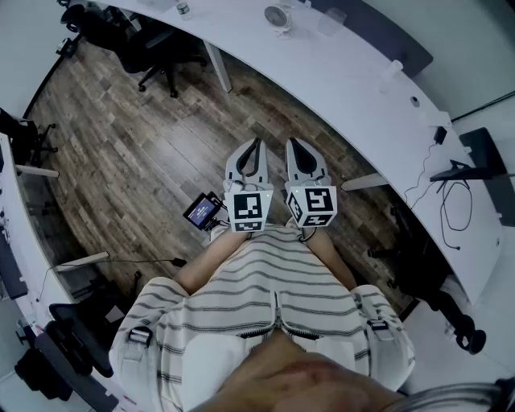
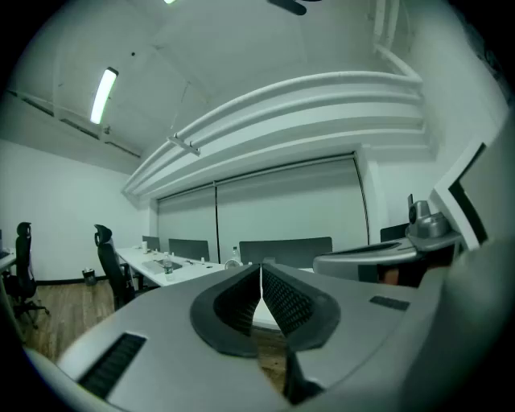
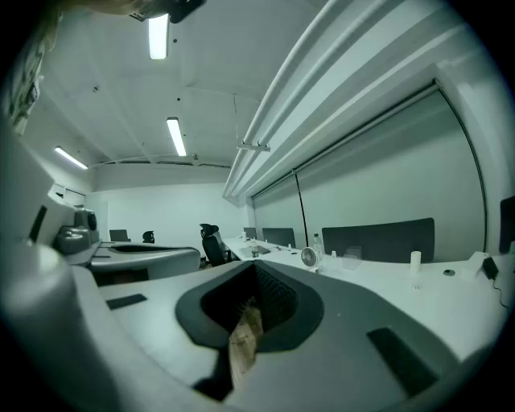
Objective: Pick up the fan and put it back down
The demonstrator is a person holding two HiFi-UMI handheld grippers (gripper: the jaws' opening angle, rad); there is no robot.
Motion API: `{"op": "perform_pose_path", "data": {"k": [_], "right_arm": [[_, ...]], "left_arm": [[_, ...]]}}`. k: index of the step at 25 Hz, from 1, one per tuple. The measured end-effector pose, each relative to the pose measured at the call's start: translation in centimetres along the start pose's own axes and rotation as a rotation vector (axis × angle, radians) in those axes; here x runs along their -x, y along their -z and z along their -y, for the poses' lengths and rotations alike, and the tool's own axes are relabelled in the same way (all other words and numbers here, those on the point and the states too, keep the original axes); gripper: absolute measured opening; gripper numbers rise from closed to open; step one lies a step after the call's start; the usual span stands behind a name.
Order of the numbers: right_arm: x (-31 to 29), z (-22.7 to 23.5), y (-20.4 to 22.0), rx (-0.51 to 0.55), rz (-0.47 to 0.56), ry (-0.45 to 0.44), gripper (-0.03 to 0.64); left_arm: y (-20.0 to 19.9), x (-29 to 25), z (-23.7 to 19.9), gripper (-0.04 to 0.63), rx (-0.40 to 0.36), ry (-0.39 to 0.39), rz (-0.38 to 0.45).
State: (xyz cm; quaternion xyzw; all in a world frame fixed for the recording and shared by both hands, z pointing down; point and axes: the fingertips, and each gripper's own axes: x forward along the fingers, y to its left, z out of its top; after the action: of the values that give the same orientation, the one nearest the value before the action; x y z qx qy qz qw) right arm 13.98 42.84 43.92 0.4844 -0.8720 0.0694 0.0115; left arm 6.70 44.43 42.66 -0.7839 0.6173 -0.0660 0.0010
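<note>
- Holding the left gripper [image 1: 257,145] and right gripper [image 1: 292,145] side by side close to the body, above the wood floor [image 1: 145,145]. Each one's jaws are pressed together with nothing between them.
- Fan [image 1: 279,16] stands on the curved white desk [image 1: 354,88], well apart from both grippers.
- Clear cup [image 1: 331,20] sits near the fan on the desk; what is in it cannot be told.
- Right gripper view shows the fan upright, the cup just to its right, and a black chair [image 3: 211,241] further along the desk.
- Left gripper view shows a bottle [image 2: 234,256] on the desk; the fan cannot be picked out there.
- Only the head view shows the striped shirt [image 1: 265,290] and the floor.
</note>
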Motion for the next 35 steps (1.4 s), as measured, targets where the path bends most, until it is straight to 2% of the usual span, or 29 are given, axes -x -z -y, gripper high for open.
{"op": "perform_pose_path", "data": {"k": [11, 16, 28, 35], "right_arm": [[-0.1, 0.5, 0.2, 0.002, -0.003, 0.012, 0.012], [-0.2, 0.6, -0.2, -0.048, 0.040, 0.039, 0.012], [-4.3, -3.5, 0.9, -0.052, 0.046, 0.148, 0.012], [-7.4, -8.0, -0.2, 0.024, 0.057, 0.180, 0.011]], "left_arm": [[0.3, -0.4, 0.2, 0.009, 0.009, 0.014, -0.005], [0.8, -0.6, -0.5, 0.009, 0.016, 0.036, -0.009], [2.3, -0.8, -7.2, 0.009, 0.026, 0.113, -0.007], [2.8, -0.6, -11.8, 0.008, 0.053, 0.148, 0.029]]}}
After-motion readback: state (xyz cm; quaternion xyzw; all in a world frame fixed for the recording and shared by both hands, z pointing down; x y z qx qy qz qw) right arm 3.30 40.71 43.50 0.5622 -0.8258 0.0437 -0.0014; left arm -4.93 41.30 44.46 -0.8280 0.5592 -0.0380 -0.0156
